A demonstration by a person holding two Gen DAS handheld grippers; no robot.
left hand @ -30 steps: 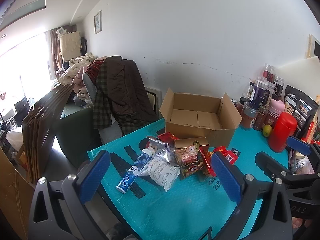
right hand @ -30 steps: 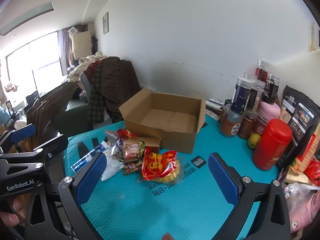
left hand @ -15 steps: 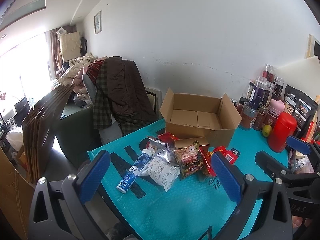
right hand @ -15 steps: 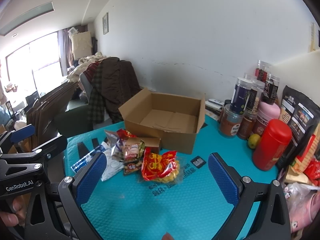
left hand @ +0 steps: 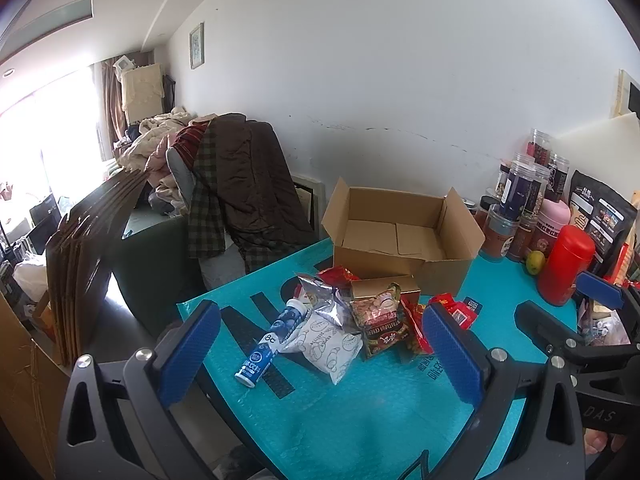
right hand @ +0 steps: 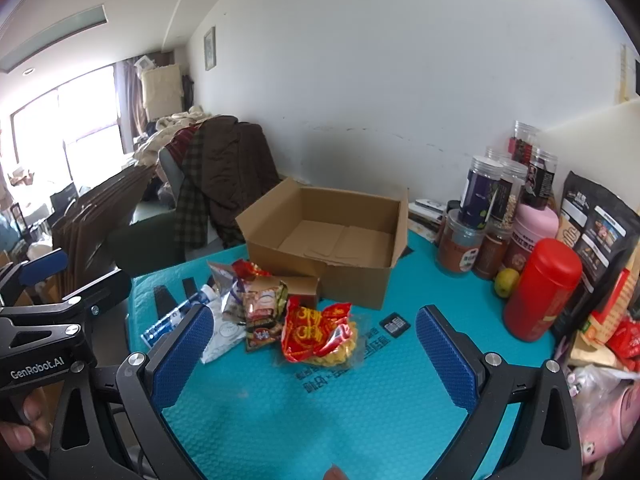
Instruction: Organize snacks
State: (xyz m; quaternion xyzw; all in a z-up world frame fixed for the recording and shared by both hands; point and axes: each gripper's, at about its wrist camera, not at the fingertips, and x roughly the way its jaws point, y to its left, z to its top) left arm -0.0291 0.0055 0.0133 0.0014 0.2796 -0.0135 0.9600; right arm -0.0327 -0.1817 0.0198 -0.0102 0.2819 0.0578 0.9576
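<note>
Both jaws spread wide, holding nothing: lower your right gripper [right hand: 314, 354] squarely over the red snack bag [right hand: 316, 334], then carry it to the box [right hand: 332, 240]

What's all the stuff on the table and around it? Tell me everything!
box: 1, brown, open and empty, table back
snack bags: several, red, silver, white, heaped before box
bottle: 1, blue-white, lying left of heap
small packet: 1, dark, right of heap
jars: several, clear, right of box
canister: 1, red, right edge
lime: 1, green, by canister
clothes: pile, brown, behind table
left tongs: blue pads, open
right tongs: blue pads, open
</note>
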